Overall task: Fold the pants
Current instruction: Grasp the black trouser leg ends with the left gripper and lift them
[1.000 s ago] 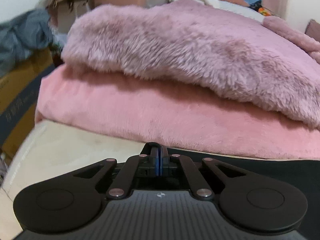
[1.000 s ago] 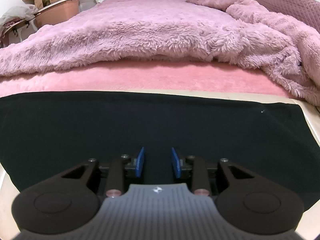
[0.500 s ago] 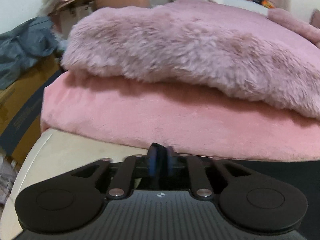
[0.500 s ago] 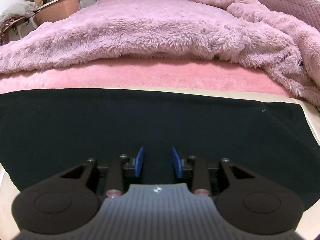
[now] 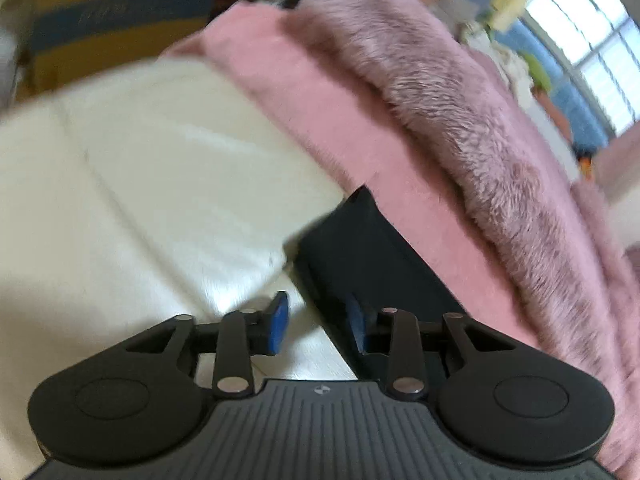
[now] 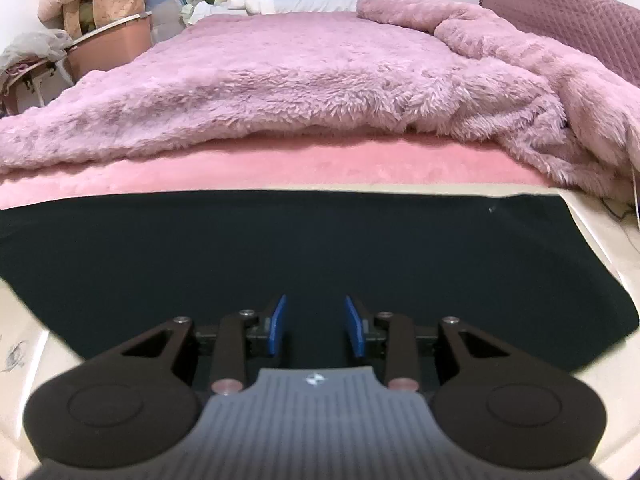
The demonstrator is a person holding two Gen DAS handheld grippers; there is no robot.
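Observation:
The black pants (image 6: 312,256) lie flat and folded on a cream surface (image 6: 600,240), spread across the right wrist view. My right gripper (image 6: 315,326) is open and empty, low over the pants' near part. In the left wrist view, which is tilted and blurred, the pants' left end (image 5: 360,248) shows as a dark folded edge. My left gripper (image 5: 316,324) is open and empty, with the pants' edge lying between its blue pads (image 5: 278,322).
A pink cushion (image 6: 280,168) and a fluffy mauve blanket (image 6: 300,80) lie right behind the pants. A cardboard box (image 5: 112,20) stands at the far left. A pink tub (image 6: 108,48) and a quilted headboard (image 6: 560,12) sit further back.
My left gripper has opened, swung and tilted to the left, so the cream surface and the pants' left end now show. The right gripper has stayed open and almost still.

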